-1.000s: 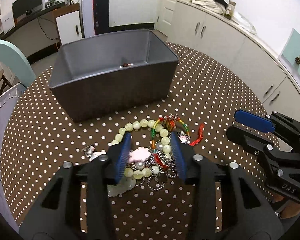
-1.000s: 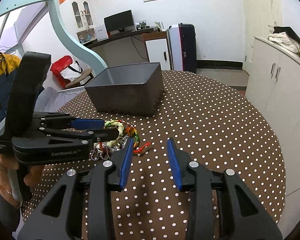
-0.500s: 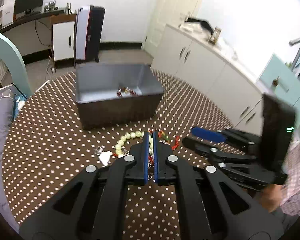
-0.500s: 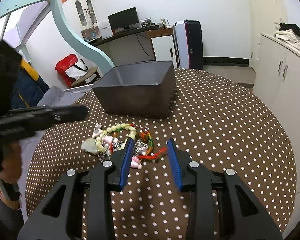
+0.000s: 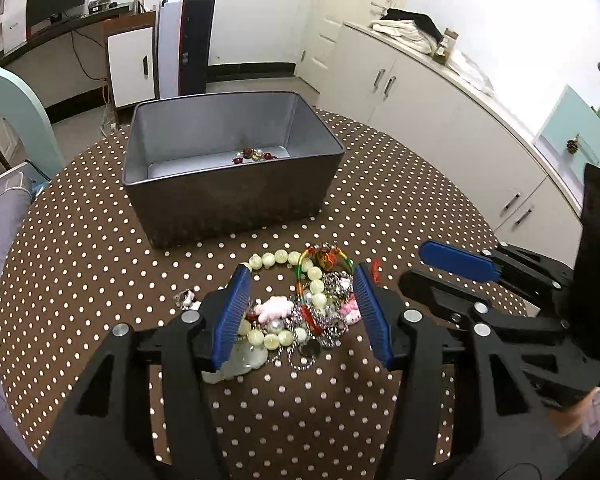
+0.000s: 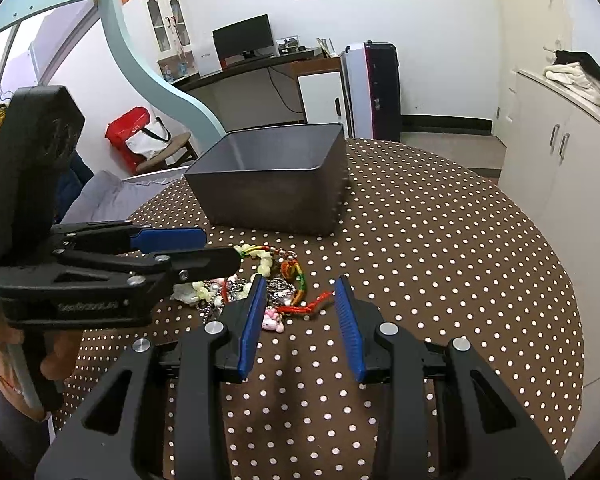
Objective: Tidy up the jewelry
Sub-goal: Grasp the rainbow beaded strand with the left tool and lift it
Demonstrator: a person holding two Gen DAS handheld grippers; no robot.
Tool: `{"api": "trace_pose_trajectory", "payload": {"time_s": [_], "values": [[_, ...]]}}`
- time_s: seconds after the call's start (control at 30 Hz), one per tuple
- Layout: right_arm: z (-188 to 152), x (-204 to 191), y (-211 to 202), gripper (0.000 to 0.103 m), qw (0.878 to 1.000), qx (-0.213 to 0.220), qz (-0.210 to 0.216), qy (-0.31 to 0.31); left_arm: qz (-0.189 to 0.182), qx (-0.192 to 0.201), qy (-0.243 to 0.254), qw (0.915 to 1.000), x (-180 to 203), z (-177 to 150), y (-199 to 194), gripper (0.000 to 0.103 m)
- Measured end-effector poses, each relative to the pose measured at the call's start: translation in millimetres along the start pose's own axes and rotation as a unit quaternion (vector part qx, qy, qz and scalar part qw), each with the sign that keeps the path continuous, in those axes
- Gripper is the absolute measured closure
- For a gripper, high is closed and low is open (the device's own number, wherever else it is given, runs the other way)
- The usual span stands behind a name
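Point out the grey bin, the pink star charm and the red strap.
grey bin (image 5: pixel 236 204), left wrist view, front wall.
pink star charm (image 5: pixel 275 307), left wrist view, its middle.
red strap (image 6: pixel 308 305), right wrist view, mid-length.

Bare tablecloth (image 6: pixel 440 248) right of bin (image 6: pixel 272 196)

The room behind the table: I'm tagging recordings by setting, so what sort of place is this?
Probably a lived-in home room, part study, part storage: a desk with a monitor, white cabinets with folded clothes on top, and a suitcase against the wall.
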State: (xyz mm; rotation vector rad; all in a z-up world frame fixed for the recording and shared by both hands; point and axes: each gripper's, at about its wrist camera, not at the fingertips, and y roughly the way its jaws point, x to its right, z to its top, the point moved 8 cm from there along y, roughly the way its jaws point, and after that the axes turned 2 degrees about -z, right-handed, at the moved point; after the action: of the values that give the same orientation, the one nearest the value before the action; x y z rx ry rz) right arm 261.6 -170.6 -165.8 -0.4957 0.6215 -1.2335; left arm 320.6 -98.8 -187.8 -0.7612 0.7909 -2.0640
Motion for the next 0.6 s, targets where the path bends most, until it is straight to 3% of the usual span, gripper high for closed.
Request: {"api": "trace_pose_trajectory", "payload": {"time_s": [0.07, 0.13, 0.23, 0.33, 0.6], "values": [[-1, 1, 0, 0.069, 1.0, 0.0, 0.0, 0.001, -0.001, -0.012, 0.005, 0.9999, 3, 0, 8, 0.05], [-2, 2, 0, 0.069, 1.0, -0.001, 0.001, 0.001, 0.001, -0.023, 0.006, 0.9997, 2, 1, 16, 0.066], [-3, 4, 1, 0.069, 1.0, -0.003, 0.003, 0.003, -0.005, -0.04, 0.011, 0.9991, 5, -4, 26, 0.075], [-5, 8, 1, 0.069, 1.0, -0.005, 0.003, 0.005, -0.016, -0.041, 0.014, 0.9989, 8, -5, 26, 0.098], [1, 6, -1, 0.069, 1.0, 0.001, 0.007, 0.011, -0.068, 0.024, 0.003, 0.9974, 13, 7, -27, 0.1]]}}
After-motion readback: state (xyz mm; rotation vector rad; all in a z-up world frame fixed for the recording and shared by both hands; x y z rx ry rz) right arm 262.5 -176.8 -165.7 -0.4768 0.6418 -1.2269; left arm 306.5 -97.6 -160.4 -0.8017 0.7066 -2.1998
